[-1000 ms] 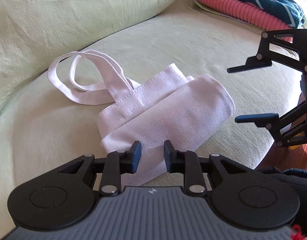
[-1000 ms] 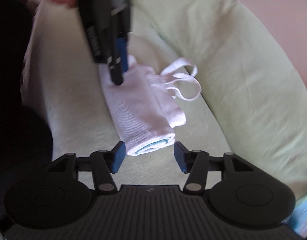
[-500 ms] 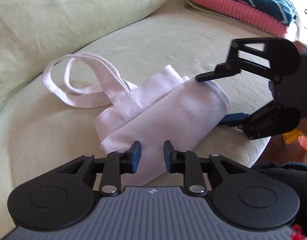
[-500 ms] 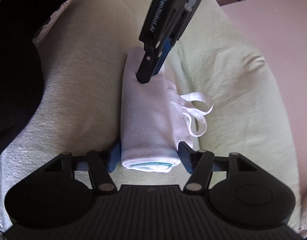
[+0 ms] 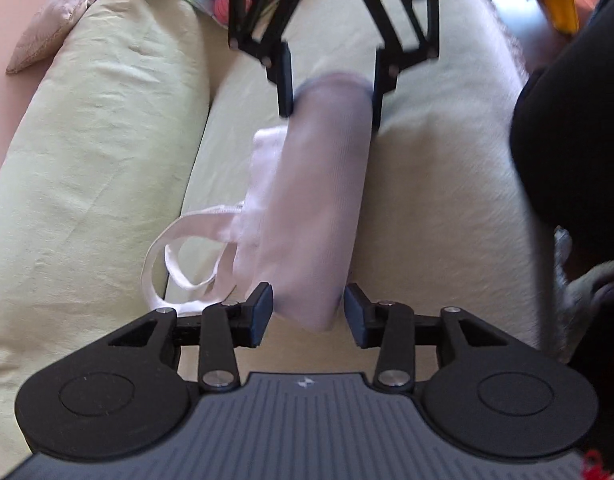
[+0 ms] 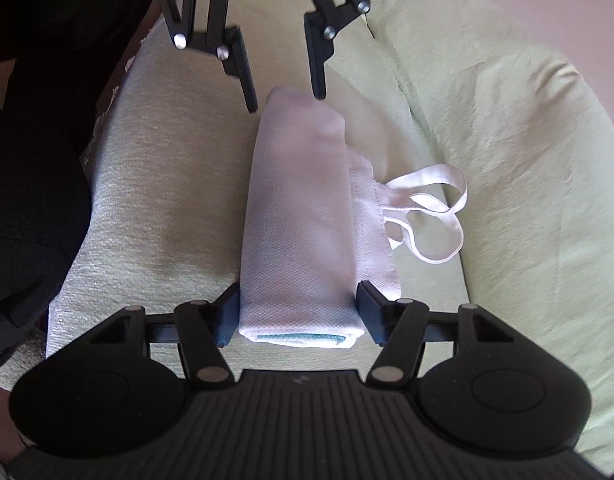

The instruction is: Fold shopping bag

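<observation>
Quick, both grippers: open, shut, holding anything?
Left gripper: open, straddling one end of the bag, not clamped.
Right gripper: open, fingers flanking the other end.

Pale green sofa (image 6: 507,128), pink wall (image 5: 3,40)

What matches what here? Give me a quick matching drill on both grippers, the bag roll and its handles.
1. left gripper
2. right gripper
3. shopping bag
4. handles

a. rolled up on the cushion
b. loose loops beside the roll
c. open, straddling the end with teal trim
d. open, straddling the plain end

Pairs: 1-d, 2-c, 3-a, 4-b
</observation>
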Tool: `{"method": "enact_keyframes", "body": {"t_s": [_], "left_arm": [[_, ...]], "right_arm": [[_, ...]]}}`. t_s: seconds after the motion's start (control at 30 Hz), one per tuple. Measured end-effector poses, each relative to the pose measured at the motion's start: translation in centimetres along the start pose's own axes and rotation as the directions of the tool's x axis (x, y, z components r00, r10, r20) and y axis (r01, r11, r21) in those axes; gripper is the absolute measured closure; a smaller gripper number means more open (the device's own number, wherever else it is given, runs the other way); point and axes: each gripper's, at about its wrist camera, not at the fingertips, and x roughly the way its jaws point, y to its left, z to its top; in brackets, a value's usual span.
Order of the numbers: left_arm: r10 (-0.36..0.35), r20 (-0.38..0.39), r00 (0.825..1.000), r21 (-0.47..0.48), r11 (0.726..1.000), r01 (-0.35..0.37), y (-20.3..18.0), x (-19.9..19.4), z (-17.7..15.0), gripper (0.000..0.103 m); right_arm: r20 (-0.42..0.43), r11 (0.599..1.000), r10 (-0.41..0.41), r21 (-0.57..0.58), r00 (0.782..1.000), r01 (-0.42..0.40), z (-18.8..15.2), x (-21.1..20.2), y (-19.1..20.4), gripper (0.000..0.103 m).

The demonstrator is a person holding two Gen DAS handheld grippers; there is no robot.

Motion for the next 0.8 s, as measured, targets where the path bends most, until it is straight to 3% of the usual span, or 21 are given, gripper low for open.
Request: {"method": "enact_keyframes", "body": {"t_s": [0.1,0.2,0.3,0.37,0.47,0.57,0.67,0.73,0.8], "left_arm": [[-0.012,0.030,0.999,-0.010,1.000,0.013,0.6,0.6,-0.5,0.055],[-0.118,0.074,0.990,-0.118,0.985,0.126,3.2,1.4,-1.0,0.056],[-0.249,0.122,0.961,-0.243,0.931,0.273,6.6,2.1,-1.5,0.056],[-0.310,0.135,0.941,-0.260,0.906,0.335,8.1,2.5,-1.8,0.056],[-0.383,0.159,0.910,-0.258,0.874,0.412,8.9,2.8,-2.1,0.056],[-0.422,0.187,0.887,-0.272,0.845,0.460,9.1,3.3,-2.3,0.056],[-0.414,0.200,0.888,-0.306,0.835,0.458,9.3,3.0,-2.5,0.056],[-0.392,0.201,0.898,-0.326,0.837,0.439,9.7,2.5,-2.5,0.057],[-0.368,0.199,0.908,-0.328,0.849,0.415,10.3,1.4,-2.4,0.057]], "right_arm": [[0.017,0.997,0.046,0.061,0.999,-0.047,-0.1,-0.1,-1.4,0.044],[0.038,0.988,0.095,0.120,0.995,-0.099,-0.1,0.1,-2.9,0.044],[0.075,0.963,0.164,0.202,0.984,-0.176,-0.6,0.4,-5.1,0.044],[0.102,0.951,0.172,0.243,0.980,-0.192,-0.8,0.6,-6.2,0.044],[0.116,0.981,0.059,0.179,0.991,-0.079,-0.7,-0.1,-3.9,0.046],[0.137,0.997,-0.076,0.032,0.988,0.072,-0.9,0.6,-0.5,0.047],[0.151,0.994,-0.084,0.077,0.985,0.073,-1.5,0.9,-0.1,0.047],[0.145,0.985,-0.026,0.173,0.989,0.001,-1.3,0.6,-1.7,0.049],[0.155,0.949,0.066,0.295,0.986,-0.110,-0.9,0.0,-4.0,0.050]]}}
